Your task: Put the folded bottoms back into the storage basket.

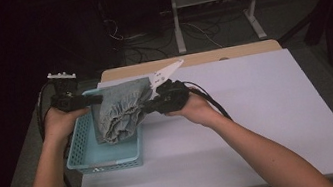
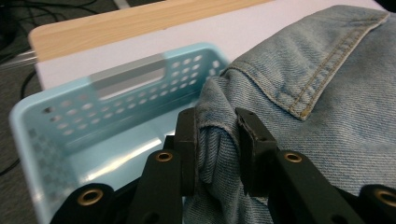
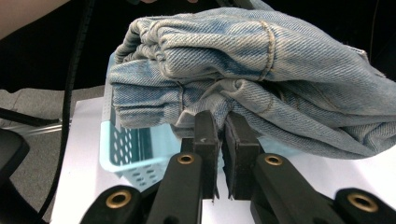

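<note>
High view, nearest first: 2 forearms coming in from the bottom edge, each hand wrapped round a hand-held gripper. Left hand-held gripper [image 1: 99,98] at the left side of the light blue basket [image 1: 83,157], right hand-held gripper [image 1: 149,107] at the basket's right side, and slung between them a folded bundle of faded denim, looks like jeans [image 1: 119,112]. Bundle hanging over the basket's open top, lower end dipping below the rim, though hard to tell if it's touching the floor of it yet. Basket sitting at the left front part of the white table [image 1: 260,124]; beyond that a wooden strip along the far edge, then cables and a metal frame on the dark floor.

Left gripper view: left hand-held gripper [image 2: 218,140] clamped on a thick fold of the jeans [image 2: 327,93], cloth bunched between both pads, basket [image 2: 93,116] wall and handle slot just behind.

Right gripper view: right hand-held gripper [image 3: 221,135] pinched nearly together on a thin hem of the jeans [image 3: 243,56], with the basket [image 3: 126,144] beneath and beyond.

Reads as the carry-and-lower step, so roughly mid-task: jeans over the basket, not settled in it. Probably up next: bring both sides down together so the bundle stays folded, get it resting inside the walls, then let go on both sides. Worth watching the right end, hanging out past the rim.
</note>
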Demonstrator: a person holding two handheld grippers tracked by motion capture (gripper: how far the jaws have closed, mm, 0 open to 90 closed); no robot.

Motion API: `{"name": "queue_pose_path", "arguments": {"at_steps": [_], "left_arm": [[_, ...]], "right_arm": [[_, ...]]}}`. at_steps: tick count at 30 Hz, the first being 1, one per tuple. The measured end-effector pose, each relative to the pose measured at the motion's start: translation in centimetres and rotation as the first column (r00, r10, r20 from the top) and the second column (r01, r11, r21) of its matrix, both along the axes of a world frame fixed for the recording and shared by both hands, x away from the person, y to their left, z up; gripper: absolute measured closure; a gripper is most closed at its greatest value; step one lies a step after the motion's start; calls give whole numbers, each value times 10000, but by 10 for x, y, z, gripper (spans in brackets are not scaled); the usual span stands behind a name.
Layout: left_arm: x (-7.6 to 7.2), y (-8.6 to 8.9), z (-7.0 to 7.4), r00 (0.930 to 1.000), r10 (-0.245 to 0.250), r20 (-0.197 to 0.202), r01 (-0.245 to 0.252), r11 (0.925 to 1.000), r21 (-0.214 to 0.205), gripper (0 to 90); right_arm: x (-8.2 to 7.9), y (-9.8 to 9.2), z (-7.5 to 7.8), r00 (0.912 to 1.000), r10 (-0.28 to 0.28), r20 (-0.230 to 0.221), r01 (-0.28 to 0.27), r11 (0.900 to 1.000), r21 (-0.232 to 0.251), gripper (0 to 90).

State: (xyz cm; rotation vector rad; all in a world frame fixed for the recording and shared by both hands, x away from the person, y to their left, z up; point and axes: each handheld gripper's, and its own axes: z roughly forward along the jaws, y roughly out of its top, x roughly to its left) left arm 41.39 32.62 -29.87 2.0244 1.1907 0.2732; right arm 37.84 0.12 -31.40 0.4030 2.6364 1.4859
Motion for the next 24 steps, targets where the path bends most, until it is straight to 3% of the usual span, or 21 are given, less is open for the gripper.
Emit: {"name": "queue_pose_path", "arguments": {"at_steps": [9,12,18,22,23,24], "left_arm": [[4,36,-19,9968,693,-407,-690,9976,98,709],[5,41,-24,9954,834,-475,-831,9965,85,705],[7,46,-39,9910,1138,-706,-1102,9925,534,698],[9,49,-46,9846,1607,-682,-1558,9852,720,566],[10,49,-48,9828,1743,-608,-1698,9828,732,566],[10,50,-49,9821,1814,-504,-1784,9822,587,503]], "right_arm": [[10,43,-15,9993,272,-262,-283,9987,-432,835],[12,49,-19,9989,292,-367,-309,9984,-471,834],[14,65,-36,9973,450,-586,-500,9950,-869,833],[14,71,-46,9949,567,-834,-661,9913,-1141,771],[13,71,-48,9940,645,-881,-739,9913,-1085,758],[12,70,-47,9912,766,-1084,-860,9926,-857,685]]}}
